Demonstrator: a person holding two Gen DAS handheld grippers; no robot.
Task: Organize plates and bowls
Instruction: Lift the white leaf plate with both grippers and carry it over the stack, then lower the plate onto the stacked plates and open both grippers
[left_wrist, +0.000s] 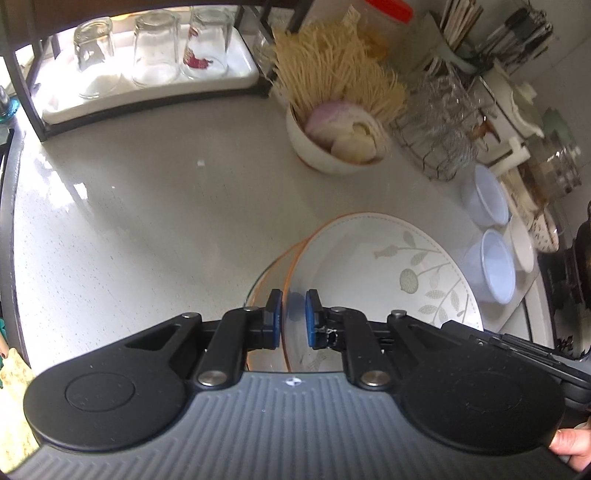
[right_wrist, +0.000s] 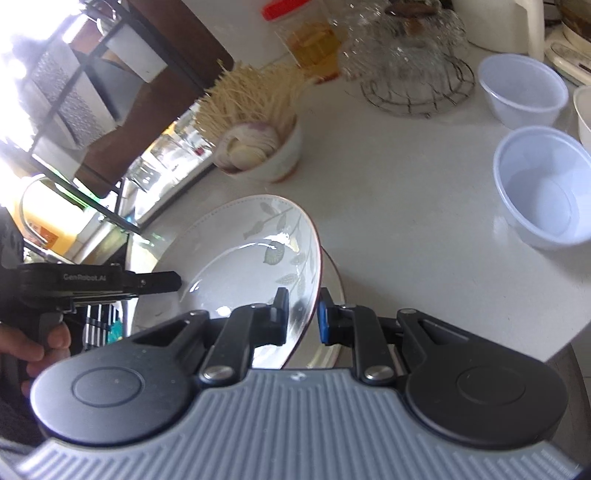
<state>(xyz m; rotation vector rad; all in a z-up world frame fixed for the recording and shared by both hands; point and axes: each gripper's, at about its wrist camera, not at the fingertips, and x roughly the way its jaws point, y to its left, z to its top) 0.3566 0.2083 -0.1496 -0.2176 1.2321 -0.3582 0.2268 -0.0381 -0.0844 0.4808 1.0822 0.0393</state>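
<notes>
**Leaf-Pattern Plate Held at Opposite Rims by Both Grippers**

**Left wrist view.** The left gripper (left_wrist: 294, 317) is closed on the near-left rim of the leaf-pattern plate (left_wrist: 388, 266); the blue pads (left_wrist: 275, 317) stand on either side of the orange-edged rim with only the plate's thickness between them. The plate extends away from the jaws toward the far right, tilted, its decorated face turned up. It appears raised off the grey countertop (left_wrist: 147, 206), with a curved reflection or shadow beneath its left edge. Two translucent plastic bowls (left_wrist: 491, 266) sit well apart to the right; a ceramic bowl (left_wrist: 332, 147) of onion and dry noodles stands farther off. No writing is legible in this view.

**Right wrist view.** The right gripper (right_wrist: 303, 314) is closed on the plate's near-right rim, one jaw on the inner face, one behind the edge. The plate runs from these jaws toward the left, where the other gripper's body meets its opposite side. Both hands are therefore equally engaged; the coming placement appears to depend on keeping the two rim grips level across the plate's width. The left tool's side reads "GenRobot.AI" (right_wrist: 85, 277). The plastic bowls lie far right.
</notes>
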